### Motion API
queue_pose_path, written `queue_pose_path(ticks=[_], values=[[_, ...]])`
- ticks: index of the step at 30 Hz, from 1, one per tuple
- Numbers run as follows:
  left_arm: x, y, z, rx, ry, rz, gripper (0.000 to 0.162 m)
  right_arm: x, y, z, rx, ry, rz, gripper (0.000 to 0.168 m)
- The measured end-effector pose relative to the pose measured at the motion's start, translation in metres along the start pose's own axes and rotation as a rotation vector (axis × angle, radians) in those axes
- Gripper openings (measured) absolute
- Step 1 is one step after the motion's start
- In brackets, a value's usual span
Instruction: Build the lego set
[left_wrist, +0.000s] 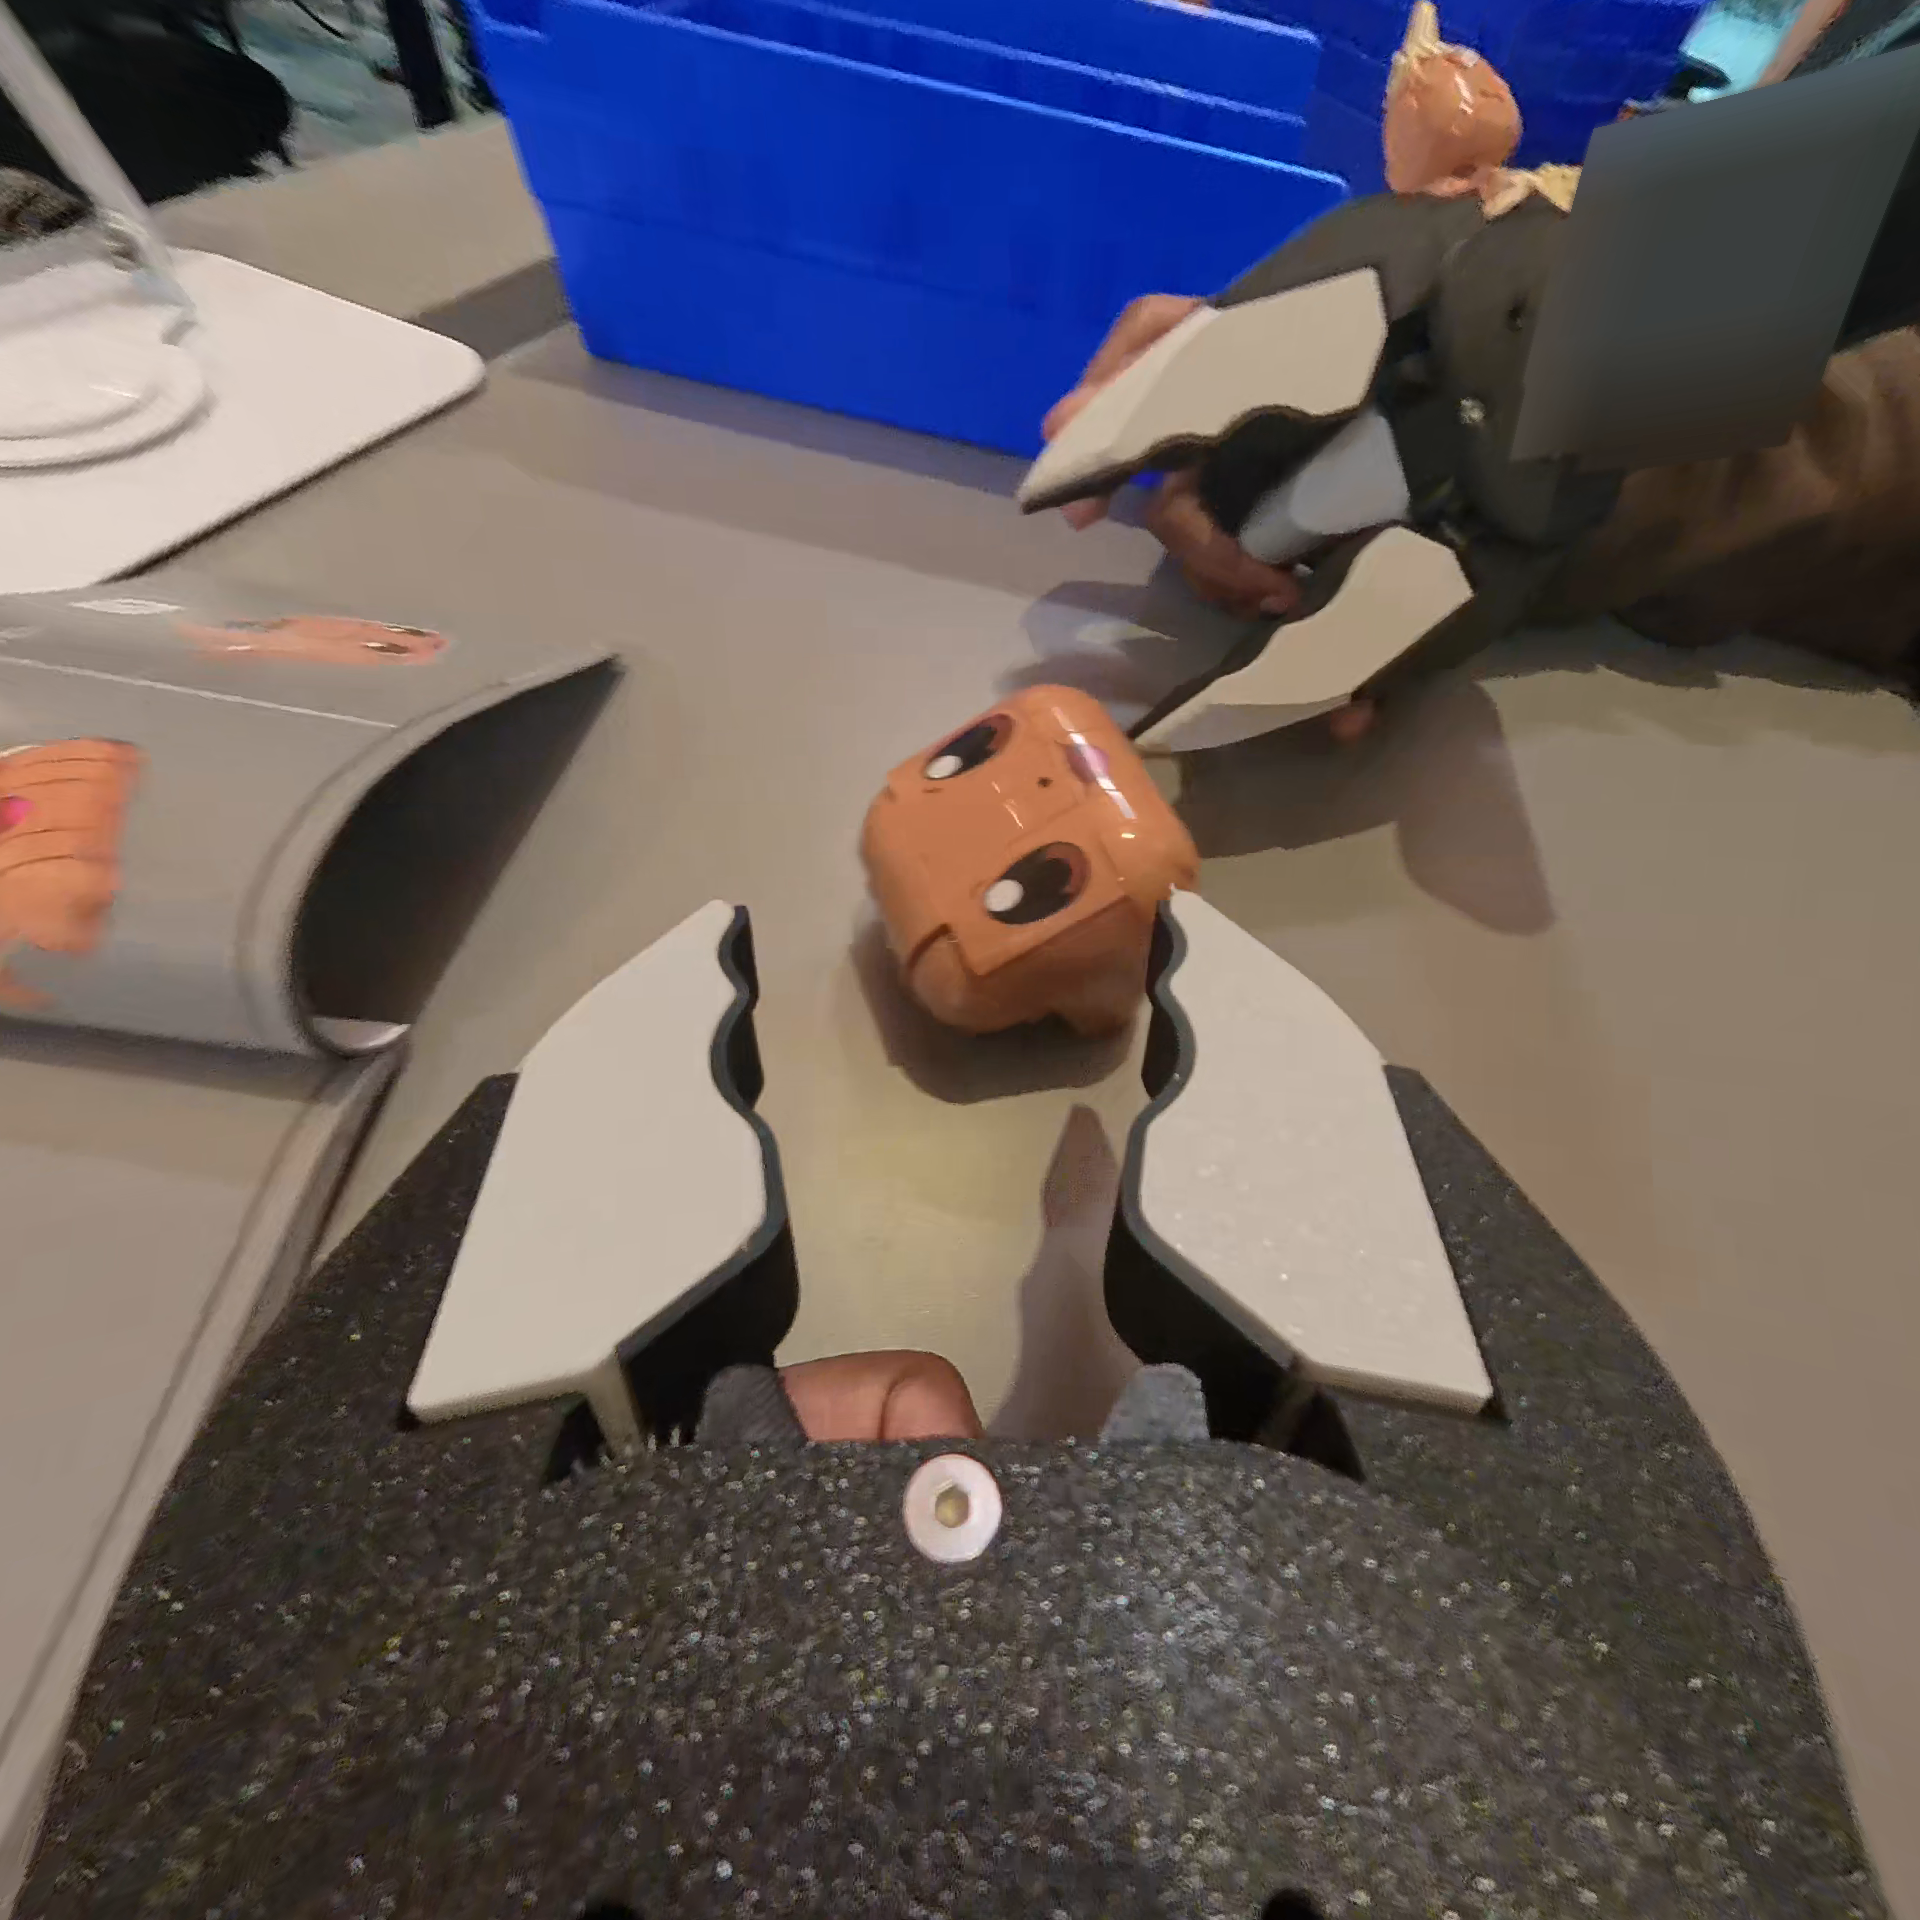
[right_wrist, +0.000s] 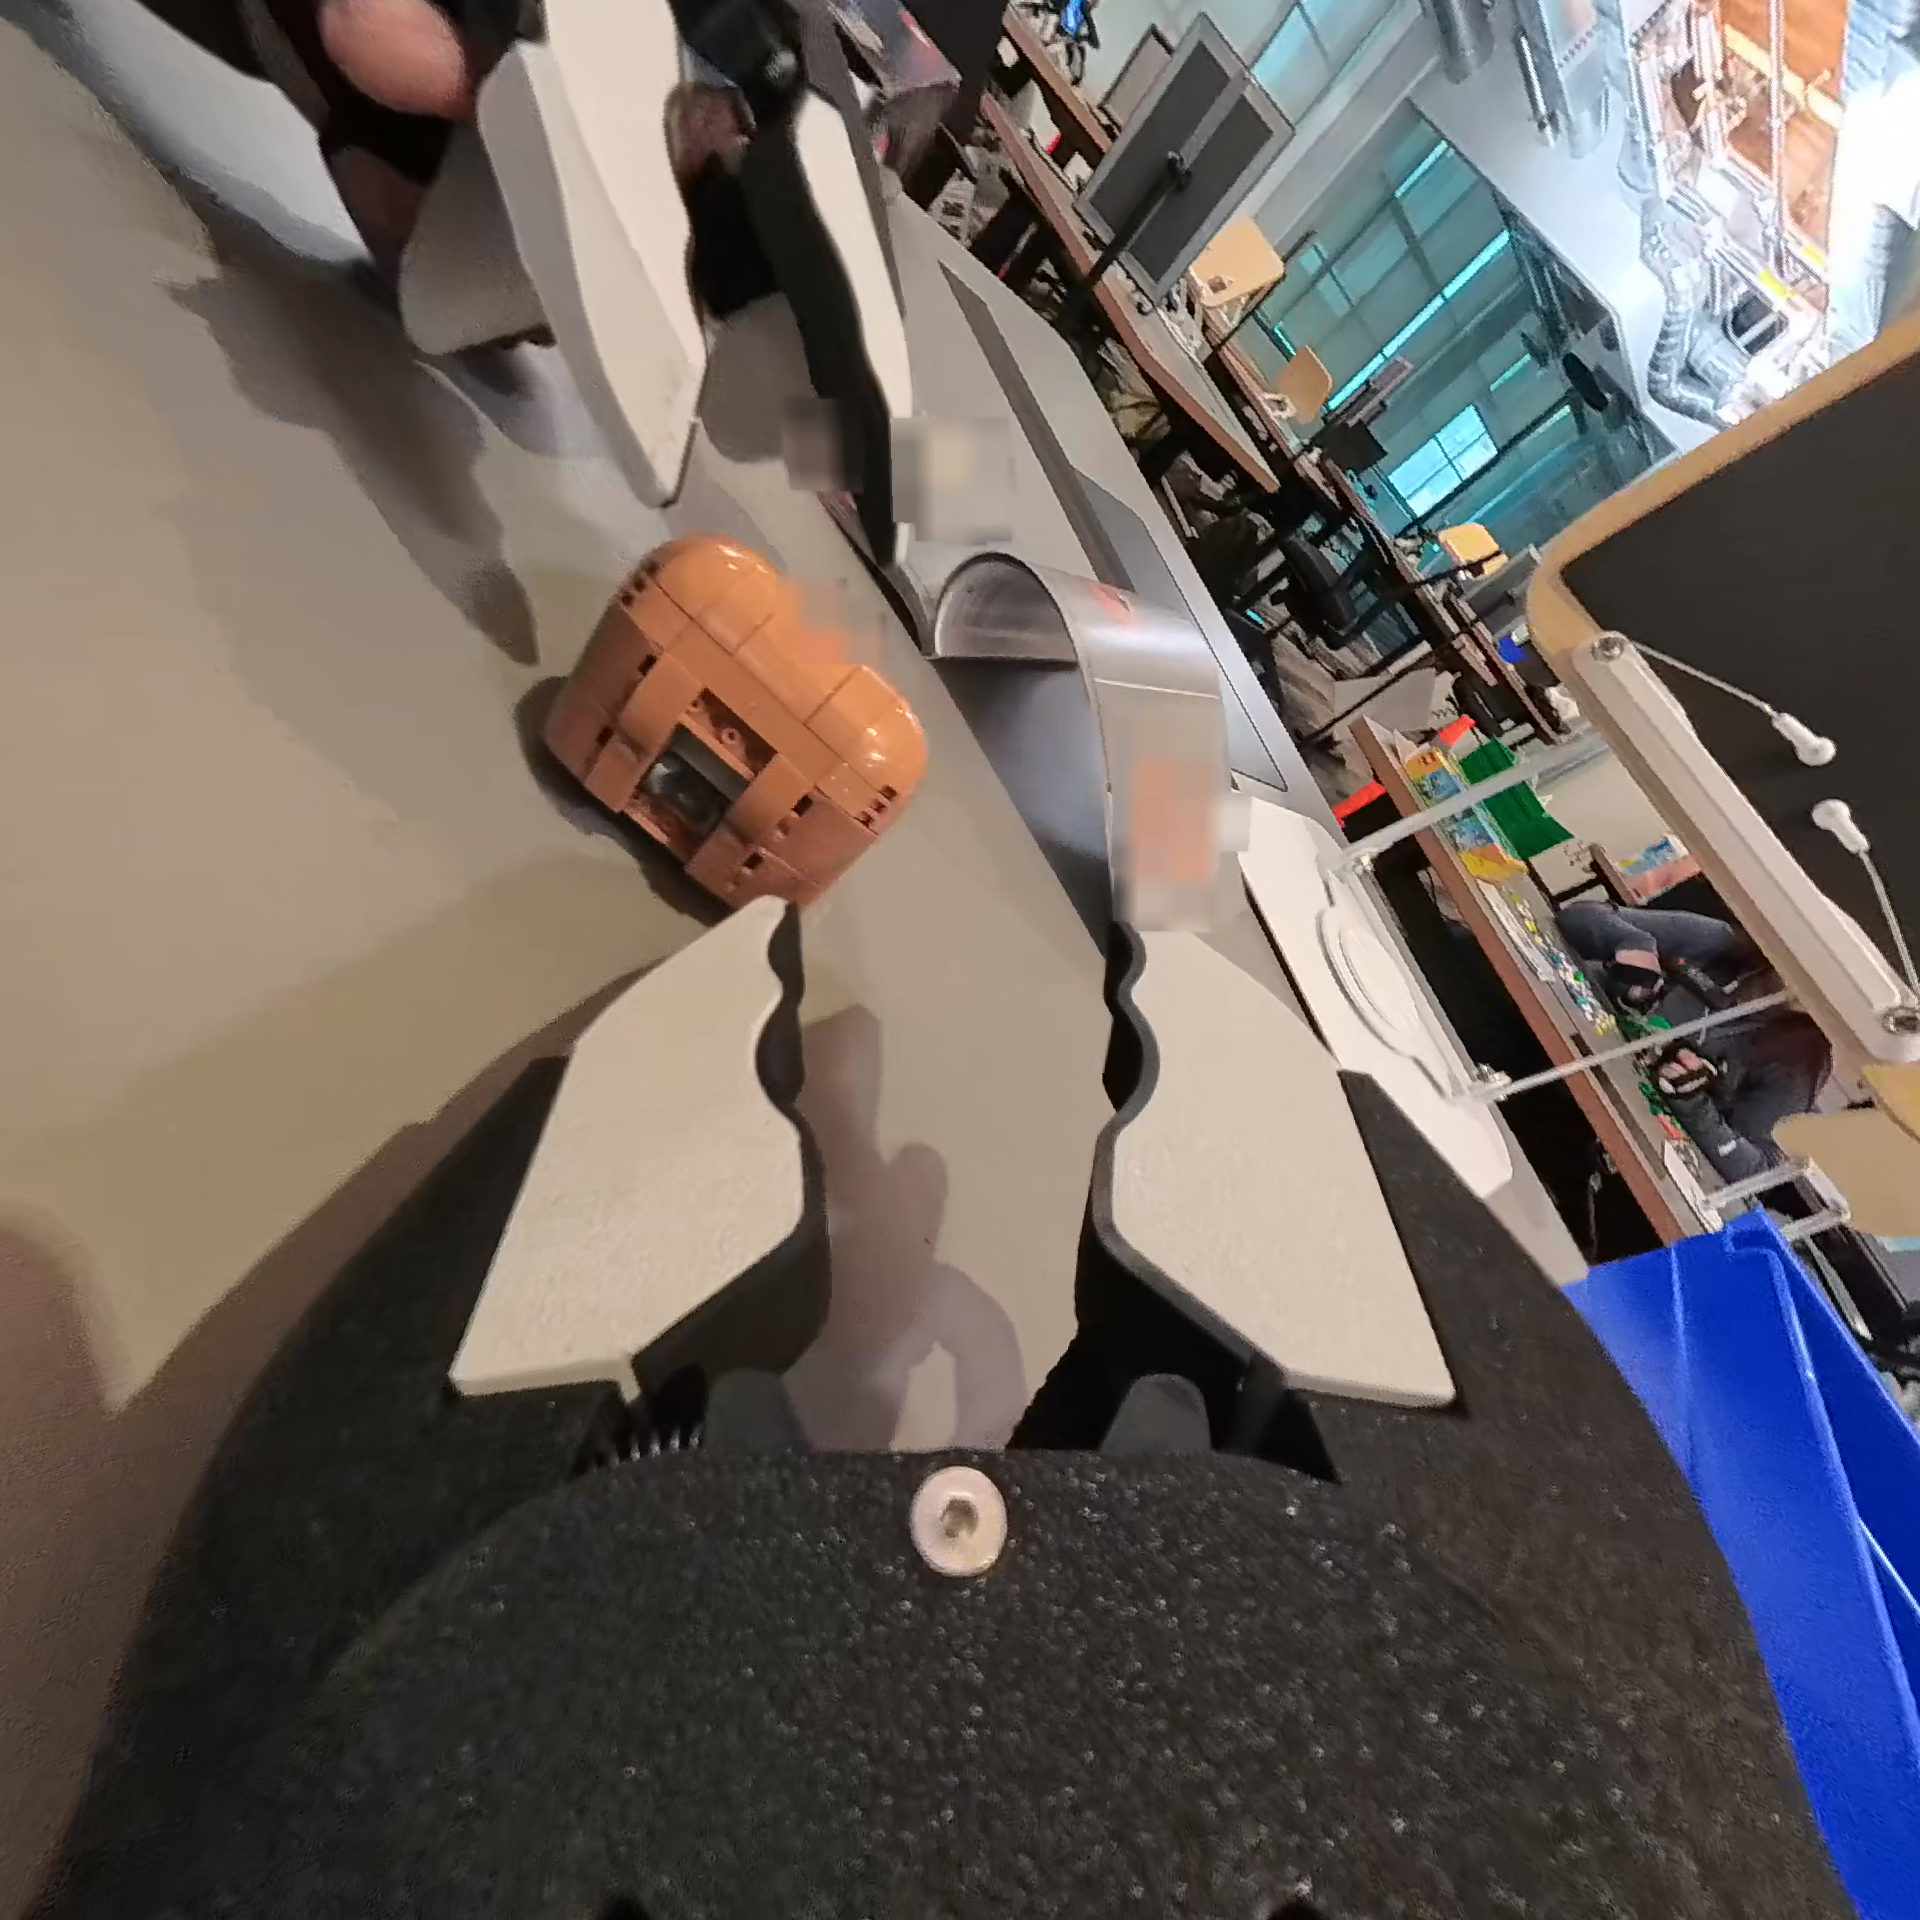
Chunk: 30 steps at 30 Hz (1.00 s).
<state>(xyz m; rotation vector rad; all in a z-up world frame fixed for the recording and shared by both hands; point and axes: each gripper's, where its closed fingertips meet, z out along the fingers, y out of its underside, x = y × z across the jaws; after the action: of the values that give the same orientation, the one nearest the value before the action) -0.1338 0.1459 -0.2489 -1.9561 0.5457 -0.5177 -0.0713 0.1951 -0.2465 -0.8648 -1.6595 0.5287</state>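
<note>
At the far left of the left wrist view, a white base plate lies on the grey table. Nearer, an instruction booklet rests with one page curled up. Far behind stands a blue bin. The left gripper sits low over the table, its jaws spread wide and holding nothing. The brown lego head lies on the table just beyond the fingertips, tipped over with its printed eyes facing up, close to the right finger. To the right, the right gripper hangs above the table, jaws likewise wide apart and empty, near the head but apart from it. A second brown lego piece stands far right.
</note>
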Motion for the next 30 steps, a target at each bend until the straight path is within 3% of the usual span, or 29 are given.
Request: queue_pose_path(ticks=[7, 11, 18, 30], values=[[-0.044, -0.016, -0.023, 0.182, -0.163, -0.084, 0.064, 0.013, 0.016, 0.003, -0.098, 0.055, 0.051, 0.052], [-0.053, -0.019, -0.029, 0.234, -0.159, -0.177, 0.063, 0.020, 0.023, 0.004, -0.141, 0.069, 0.122, 0.048], [-0.047, -0.009, -0.027, 0.188, -0.042, -0.361, 0.062, 0.035, 0.033, 0.007, -0.195, 0.088, 0.312, 0.045], [-0.054, -0.006, -0.025, 0.169, -0.129, -0.322, 0.062, 0.040, 0.043, 0.006, -0.245, 0.097, 0.414, 0.043]])
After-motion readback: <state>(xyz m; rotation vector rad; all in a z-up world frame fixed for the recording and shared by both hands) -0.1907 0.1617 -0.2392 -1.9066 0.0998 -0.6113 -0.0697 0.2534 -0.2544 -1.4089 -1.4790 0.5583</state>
